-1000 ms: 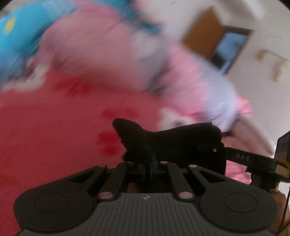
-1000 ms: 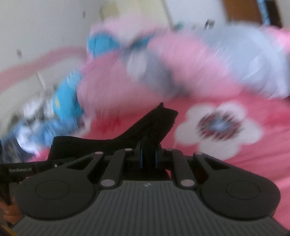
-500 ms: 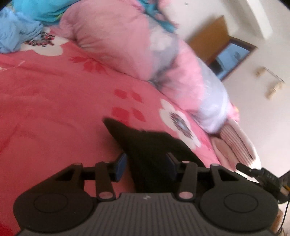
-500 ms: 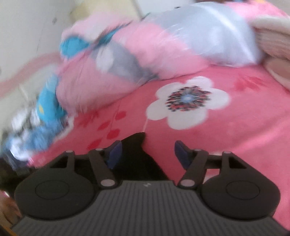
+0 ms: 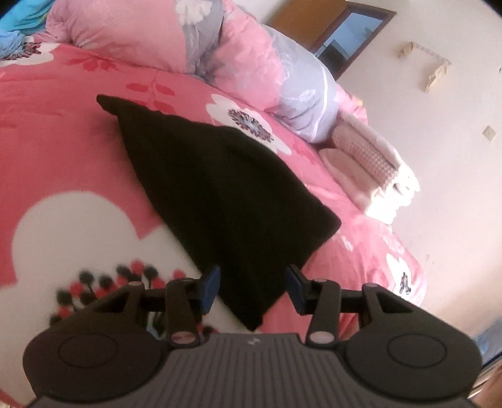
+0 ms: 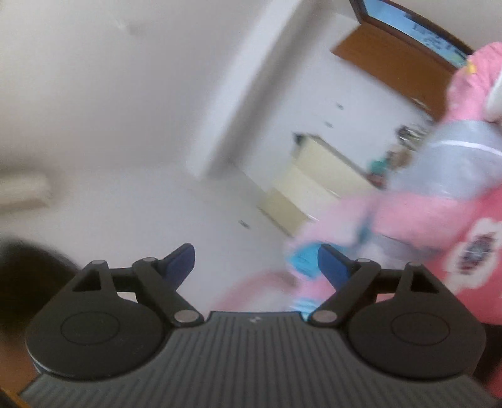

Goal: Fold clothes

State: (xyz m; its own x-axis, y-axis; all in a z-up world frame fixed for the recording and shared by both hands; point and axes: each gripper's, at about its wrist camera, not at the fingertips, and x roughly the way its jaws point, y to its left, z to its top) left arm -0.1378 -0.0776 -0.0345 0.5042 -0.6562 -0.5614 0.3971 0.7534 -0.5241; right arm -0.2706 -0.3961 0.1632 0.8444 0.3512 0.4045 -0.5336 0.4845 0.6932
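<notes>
Jaws apart; black garment (image 5: pixel 219 194) folded, flat.

Bedroom with white walls (image 5: pixel 439 103). Bed (image 5: pixel 62 131) covered in pink flowered bedding, pink and grey quilt (image 5: pixel 244 62) heaped behind it. Brown wooden door (image 5: pixel 307 22) beyond the bed. Cream cabinet (image 6: pixel 301 185) nearby.
</notes>
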